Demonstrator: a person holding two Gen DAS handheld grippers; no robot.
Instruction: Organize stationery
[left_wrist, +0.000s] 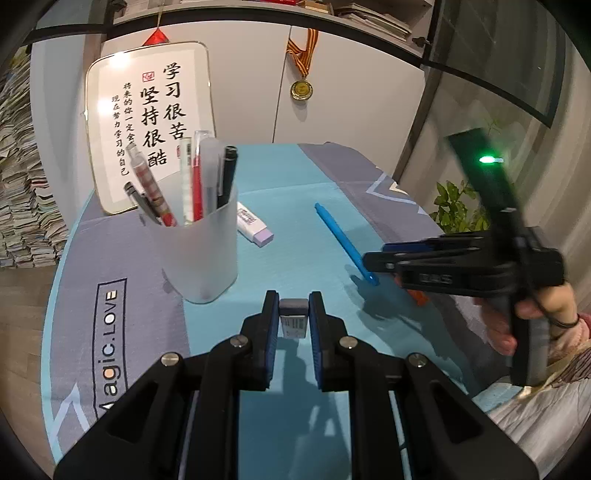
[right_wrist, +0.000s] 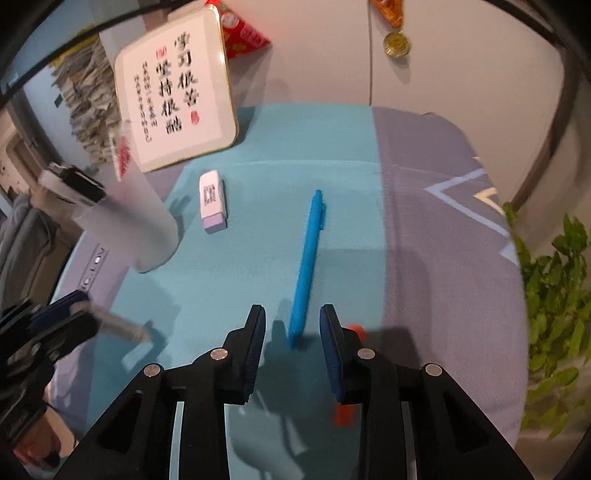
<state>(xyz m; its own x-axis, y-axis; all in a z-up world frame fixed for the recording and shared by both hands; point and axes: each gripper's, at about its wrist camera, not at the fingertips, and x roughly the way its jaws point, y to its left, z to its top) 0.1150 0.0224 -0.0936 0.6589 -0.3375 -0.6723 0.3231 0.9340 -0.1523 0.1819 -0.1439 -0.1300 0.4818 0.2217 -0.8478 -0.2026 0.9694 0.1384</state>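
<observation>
On the blue-and-grey table mat (left_wrist: 303, 258) we've got our left gripper (left_wrist: 293, 314) clenched on a small grey eraser (left_wrist: 293, 321), pinched between the blue pads and held above the mat, just in front of the frosted pen cup (left_wrist: 199, 251). That cup stands upright, packed with pens and a ruler. Beside it, towards the wall, a white-and-purple eraser (left_wrist: 255, 225) lies flat on the mat.

Over on the right, our right gripper (right_wrist: 291, 328) hangs with its jaws spread, gripping nothing, and the near tip of the blue pen (right_wrist: 308, 266) sits right in the gap between them. The pen lies flat on the teal strip, pointing away towards the wall, well apart from the cup. Something small and orange (right_wrist: 345, 410) peeks out under the right finger; we can't tell what it is.

From the left wrist view the right gripper comes in from the side, its fingertips over the pen's near end. Against the wall leans a framed calligraphy sign (left_wrist: 147, 125), with a gold medal (left_wrist: 301, 89) hanging beside it and a leafy plant (right_wrist: 554, 302) off the mat's right edge.
</observation>
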